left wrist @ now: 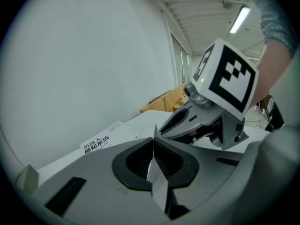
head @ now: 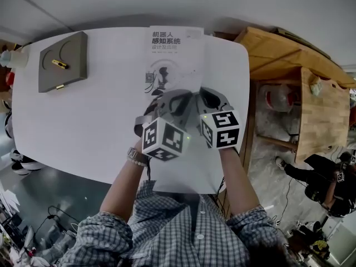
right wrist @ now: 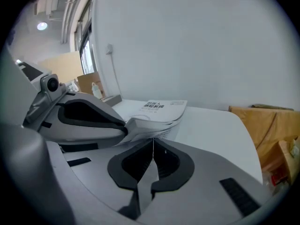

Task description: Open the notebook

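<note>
The notebook [head: 169, 57] is a white book with dark printed title, lying on the white table [head: 83, 121] at the far middle. Its near edge is lifted and its pages fan out [right wrist: 150, 123]. My left gripper [head: 179, 97] is shut on a white sheet [left wrist: 155, 175] that stands edge-on between its pads. My right gripper [head: 207, 95] sits close beside it on the right, its jaws shut with a thin pale sheet edge [right wrist: 153, 146] between them. In the right gripper view the left gripper's fingertips [right wrist: 123, 128] hold the raised pages. The title [left wrist: 96, 144] shows beyond the left gripper [left wrist: 153, 142].
A grey block [head: 63, 61] with small brass pieces lies at the table's far left, with a pale bottle [head: 14, 57] past it. A wooden bench [head: 289, 60] stands just off the table's right edge. A person [head: 328, 182] is on the floor at right.
</note>
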